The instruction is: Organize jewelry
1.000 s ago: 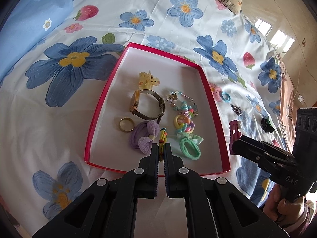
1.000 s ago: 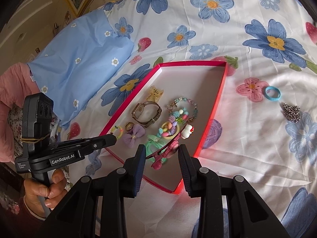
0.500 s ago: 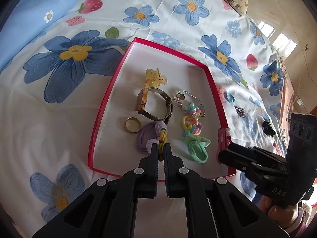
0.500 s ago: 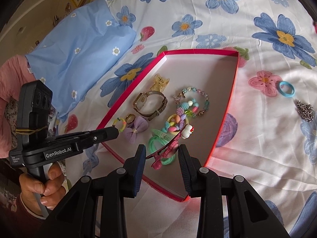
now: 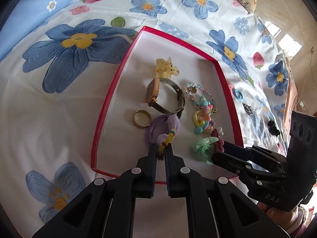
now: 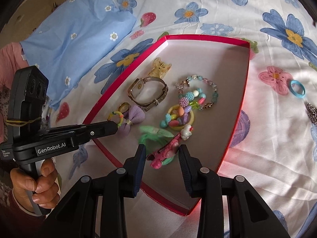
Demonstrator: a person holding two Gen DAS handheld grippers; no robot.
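A red-rimmed tray (image 5: 111,91) (image 6: 245,91) lies on a flowered bedsheet. In it are a gold watch (image 5: 158,95) (image 6: 146,91), a gold ring (image 5: 141,118), a yellow claw clip (image 5: 166,69), a beaded bracelet (image 6: 198,93), a purple bow (image 6: 134,119) and a green hair tie (image 5: 204,148). My left gripper (image 5: 160,150) (image 6: 116,128) is shut on a multicoloured hair tie (image 5: 166,141) (image 6: 116,117) over the tray's near part. My right gripper (image 6: 161,154) (image 5: 221,150) is open around a pink hair clip (image 6: 168,150) lying on the green tie.
Outside the tray on the sheet lie a blue ring (image 6: 297,89) (image 5: 238,95), a silver sparkly piece (image 5: 247,109) (image 6: 312,113) and a black hair tie (image 5: 274,128). A light blue pillow (image 6: 79,31) lies beyond the tray.
The right gripper has carried the pink clip in over the tray rim and opened wider around it. The left gripper has stayed shut on the multicoloured tie and moved slightly forward.
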